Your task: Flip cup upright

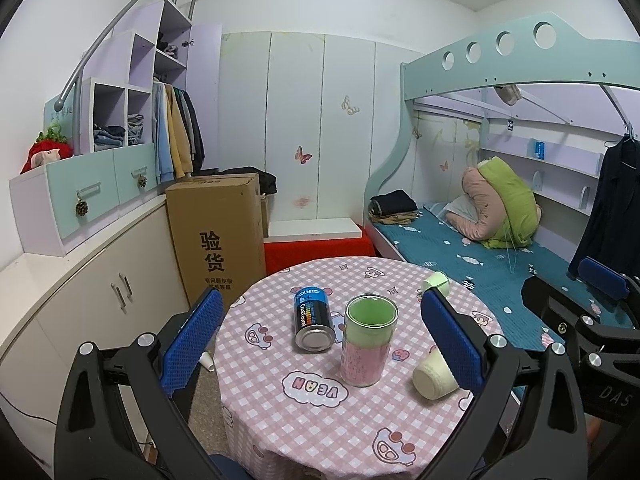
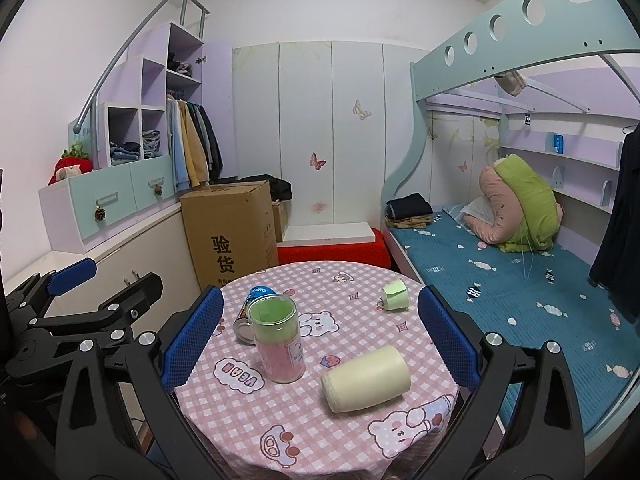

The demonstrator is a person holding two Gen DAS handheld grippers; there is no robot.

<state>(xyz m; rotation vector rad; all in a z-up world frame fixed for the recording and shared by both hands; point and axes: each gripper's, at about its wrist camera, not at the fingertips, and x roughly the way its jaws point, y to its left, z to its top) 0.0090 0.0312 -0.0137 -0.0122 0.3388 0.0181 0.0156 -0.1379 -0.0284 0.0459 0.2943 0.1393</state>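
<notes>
A pale yellow cup (image 2: 366, 378) lies on its side on the round table, its flat base turned toward me; in the left wrist view it (image 1: 434, 376) sits partly behind the right finger. My right gripper (image 2: 320, 340) is open and empty, above the near table edge, with the cup between and a little beyond its blue pads (image 2: 448, 340). My left gripper (image 1: 320, 340) is open and empty, hovering over the table's near left side. A small green cup (image 2: 395, 295) lies tipped at the far right.
A clear jar (image 2: 276, 342) with green and pink contents stands upright mid-table. A battery-print can (image 1: 313, 320) lies on its side behind it. The table has a pink checked cloth (image 2: 320, 432). A bed (image 2: 520, 280) is right, a cardboard box (image 2: 230, 228) and cabinets left.
</notes>
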